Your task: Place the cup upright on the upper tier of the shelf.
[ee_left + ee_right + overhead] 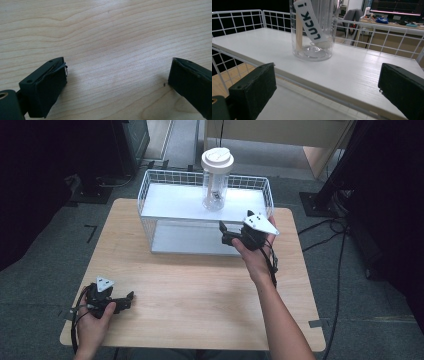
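The clear plastic tumbler with a white lid stands upright on the white upper shelf of the white wire rack, toward the shelf's back and right of its middle, well clear of the wire sides; inside it a pale wooden stick carrying a white tag printed "LUCK !" leans against the wall. The right tool is held at the front edge of the shelf, its jaws spread wide and empty, with the tumbler seen ahead between them in the right gripper view. A reach for the tumbler is judged to be the step in hand. It would be done best if the jaws were lifted over the shelf's front edge, kept level, and closed on the straight lower body rather than the lid, squarely across the middle, since smooth plastic may slip or tip under an off-centre squeeze. The left tool rests low at the front left corner of the light wooden table, its jaws also apart with nothing between them. The rack is set at the table's back edge. Grey carpeted floor, dark equipment stands and trailing cables are seen around the table.
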